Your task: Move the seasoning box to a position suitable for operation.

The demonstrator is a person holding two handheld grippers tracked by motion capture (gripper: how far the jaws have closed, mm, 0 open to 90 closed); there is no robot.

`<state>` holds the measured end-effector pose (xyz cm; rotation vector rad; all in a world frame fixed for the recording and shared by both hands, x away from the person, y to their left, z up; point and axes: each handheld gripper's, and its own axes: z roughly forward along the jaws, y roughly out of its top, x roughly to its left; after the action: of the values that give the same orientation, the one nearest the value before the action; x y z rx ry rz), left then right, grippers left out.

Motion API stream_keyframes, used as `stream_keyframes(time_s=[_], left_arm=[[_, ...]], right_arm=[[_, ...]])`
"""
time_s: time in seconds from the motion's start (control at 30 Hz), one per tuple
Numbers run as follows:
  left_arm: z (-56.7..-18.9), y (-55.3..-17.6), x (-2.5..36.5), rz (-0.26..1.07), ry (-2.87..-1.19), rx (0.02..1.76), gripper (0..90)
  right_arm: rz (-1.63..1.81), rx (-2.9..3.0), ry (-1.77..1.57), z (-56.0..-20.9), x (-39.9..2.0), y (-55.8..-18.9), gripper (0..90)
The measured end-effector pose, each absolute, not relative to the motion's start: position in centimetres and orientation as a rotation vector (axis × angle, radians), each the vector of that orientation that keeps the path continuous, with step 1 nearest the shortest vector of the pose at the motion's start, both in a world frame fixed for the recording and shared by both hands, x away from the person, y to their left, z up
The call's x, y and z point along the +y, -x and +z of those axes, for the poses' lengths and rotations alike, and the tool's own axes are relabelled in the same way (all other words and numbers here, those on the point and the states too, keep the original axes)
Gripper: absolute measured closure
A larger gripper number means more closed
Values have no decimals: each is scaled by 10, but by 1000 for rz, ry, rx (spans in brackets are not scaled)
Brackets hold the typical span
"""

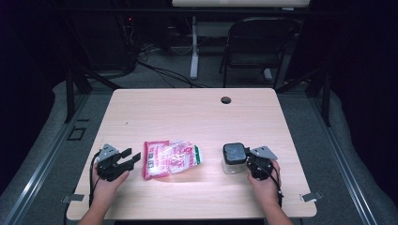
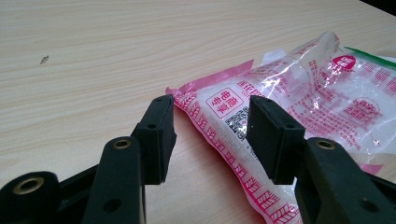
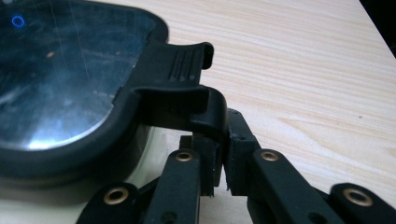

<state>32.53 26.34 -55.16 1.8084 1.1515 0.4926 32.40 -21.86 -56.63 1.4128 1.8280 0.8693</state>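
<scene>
A pink and clear plastic bag point(image 1: 171, 158) of white food lies flat on the wooden table point(image 1: 187, 117), left of centre. My left gripper point(image 1: 131, 157) rests at the bag's left end, jaws open. In the left gripper view the bag's point(image 2: 299, 93) corner lies between and beyond the left gripper's point(image 2: 210, 130) pads, untouched. A clear container with a dark lid point(image 1: 234, 157) stands to the right. My right gripper point(image 1: 247, 161) meets its right side. In the right gripper view, the right gripper point(image 3: 222, 158) pinches the lower edge of the lid's black latch point(image 3: 182, 88), beside the glossy lid point(image 3: 65, 79).
A round cable hole point(image 1: 225, 100) sits near the table's far edge. Past the table, a folding chair point(image 1: 256, 47) and a white desk leg point(image 1: 194, 47) stand on the floor among cables. Bare wood lies between the bag and the container.
</scene>
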Motion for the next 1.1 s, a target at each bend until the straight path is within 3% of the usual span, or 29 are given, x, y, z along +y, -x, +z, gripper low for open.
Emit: stream_keyframes(time_s=[0.63,1.1], left_arm=[[-551,-321,263,516,-1806,1138,512],[-544,-307,233,484,-1843,1026,519]], right_arm=[[936,1828,-1421,-565,-218,-326,858],[971,1952,-1242,-564,-178,-314,856]])
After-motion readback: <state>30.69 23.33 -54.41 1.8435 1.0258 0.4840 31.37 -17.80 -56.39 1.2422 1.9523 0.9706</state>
